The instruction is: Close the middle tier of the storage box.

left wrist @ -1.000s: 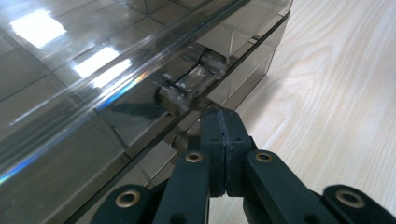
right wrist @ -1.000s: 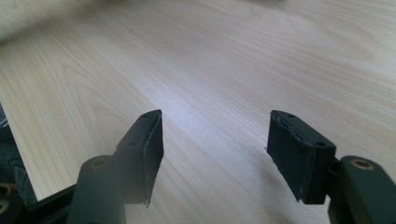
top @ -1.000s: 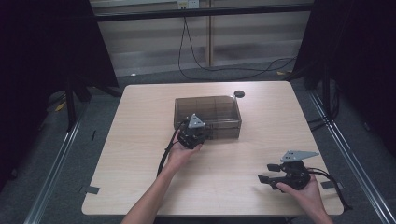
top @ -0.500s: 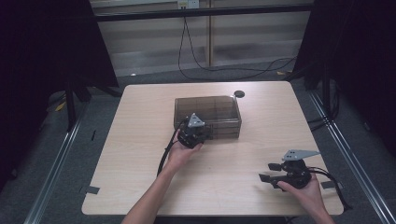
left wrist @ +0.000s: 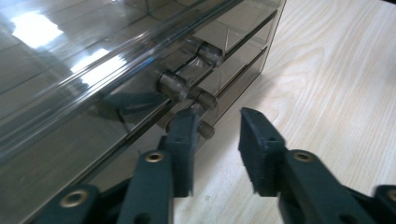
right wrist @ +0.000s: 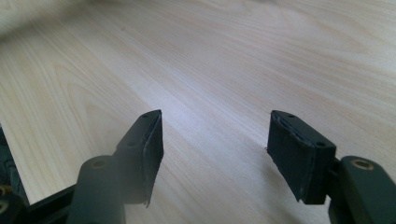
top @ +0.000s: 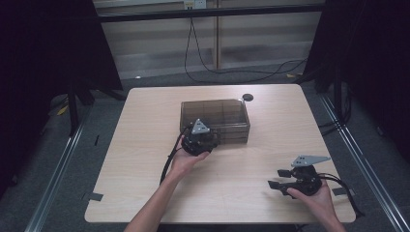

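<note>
- My left gripper sits at the front of the smoky drawer box mid-table. Its jaws have just been opening; they stand a little apart with nothing pinched, and the lowest drawer knob is just beside the left pad.
- My right gripper hovers wide open over bare wood, well away, holding nothing.
- Risk, as I judge it: closing from here, the pads may miss or graze the knob, since it isn't centred between them.
- A one-handed pull could drag the whole box, as nothing braces it.
</note>
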{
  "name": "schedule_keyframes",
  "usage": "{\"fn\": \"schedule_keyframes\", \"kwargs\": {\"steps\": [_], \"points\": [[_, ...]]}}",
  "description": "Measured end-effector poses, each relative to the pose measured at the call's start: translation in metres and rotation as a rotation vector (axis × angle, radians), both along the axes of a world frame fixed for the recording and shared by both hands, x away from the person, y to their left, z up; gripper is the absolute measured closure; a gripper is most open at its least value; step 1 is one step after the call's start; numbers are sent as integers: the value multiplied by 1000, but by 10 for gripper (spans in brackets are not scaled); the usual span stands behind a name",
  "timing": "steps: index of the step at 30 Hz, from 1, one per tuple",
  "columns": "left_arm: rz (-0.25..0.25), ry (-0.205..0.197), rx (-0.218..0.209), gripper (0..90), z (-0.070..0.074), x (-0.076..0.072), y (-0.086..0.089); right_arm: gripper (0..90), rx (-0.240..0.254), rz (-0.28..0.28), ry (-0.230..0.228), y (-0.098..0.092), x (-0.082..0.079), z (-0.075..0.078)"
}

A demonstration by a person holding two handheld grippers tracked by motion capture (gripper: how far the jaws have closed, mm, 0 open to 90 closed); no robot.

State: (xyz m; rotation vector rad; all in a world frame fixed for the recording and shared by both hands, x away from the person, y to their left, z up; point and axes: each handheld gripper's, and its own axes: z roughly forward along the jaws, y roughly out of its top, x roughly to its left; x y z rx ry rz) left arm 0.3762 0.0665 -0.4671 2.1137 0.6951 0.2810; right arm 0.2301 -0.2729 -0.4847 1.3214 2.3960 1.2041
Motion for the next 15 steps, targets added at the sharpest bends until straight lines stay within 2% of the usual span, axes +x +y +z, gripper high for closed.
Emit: {"fn": "schedule_keyframes", "kwargs": {"steps": [3, 6, 9, 15], "points": [[-1, -3, -2, 561, 0, -3, 2, 363, -5, -7, 0, 1, -2, 1], [16, -11, -7, 435, 1, -8, 5, 363, -3, -7, -7, 0, -3, 2], [-5, -7, -13, 356, 3, -10, 7, 358, -3, -8, -2, 1, -3, 1], [-34, 3, -50, 262, 11, -13, 12, 343, -4, -12, -4, 0, -2, 1]]}}
